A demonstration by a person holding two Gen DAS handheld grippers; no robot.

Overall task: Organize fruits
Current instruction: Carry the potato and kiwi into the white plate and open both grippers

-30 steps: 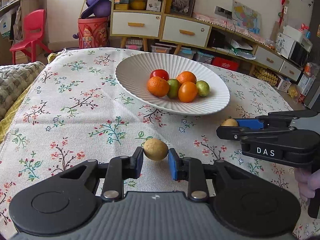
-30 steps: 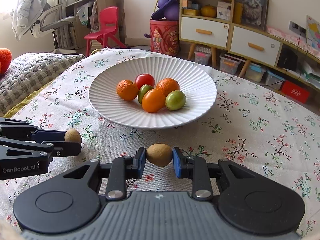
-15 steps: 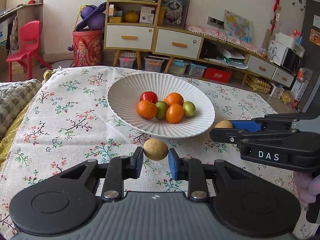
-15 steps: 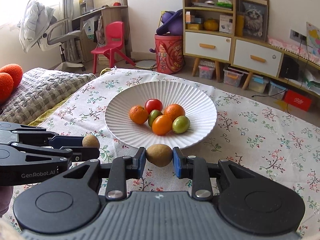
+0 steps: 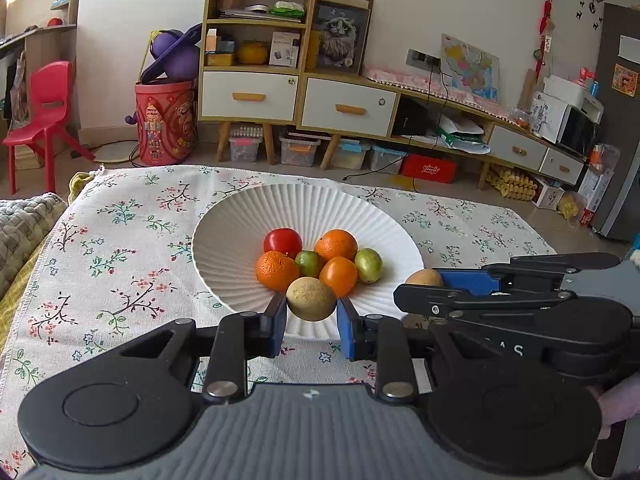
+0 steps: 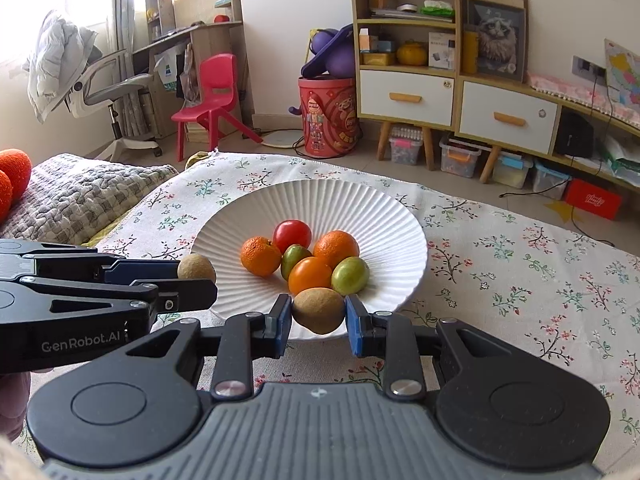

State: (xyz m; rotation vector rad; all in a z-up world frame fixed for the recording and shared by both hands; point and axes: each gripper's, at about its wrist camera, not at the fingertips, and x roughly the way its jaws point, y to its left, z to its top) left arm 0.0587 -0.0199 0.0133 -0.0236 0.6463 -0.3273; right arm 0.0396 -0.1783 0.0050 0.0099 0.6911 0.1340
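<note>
A white ribbed plate [image 5: 240, 224] [image 6: 360, 204] on the floral tablecloth holds several fruits: a red tomato [image 5: 282, 241], oranges [image 5: 336, 245] and green fruits [image 5: 368, 265]. My left gripper [image 5: 311, 316] is shut on a brown kiwi [image 5: 311, 298], held above the plate's near rim. My right gripper [image 6: 319, 318] is shut on a second brown kiwi [image 6: 319, 310], also above the near rim. Each gripper shows in the other's view, the right one [image 5: 416, 284] and the left one [image 6: 200, 276], side by side.
The floral tablecloth [image 5: 120, 248] covers the table. A knitted grey blanket [image 6: 80, 196] lies at its left edge. Beyond the table stand a red chair [image 6: 216, 92], a red bin [image 6: 328, 116] and low cabinets [image 5: 348, 108].
Both grippers have risen and moved forward with their kiwis, from low over the cloth in front of the plate to above its near rim.
</note>
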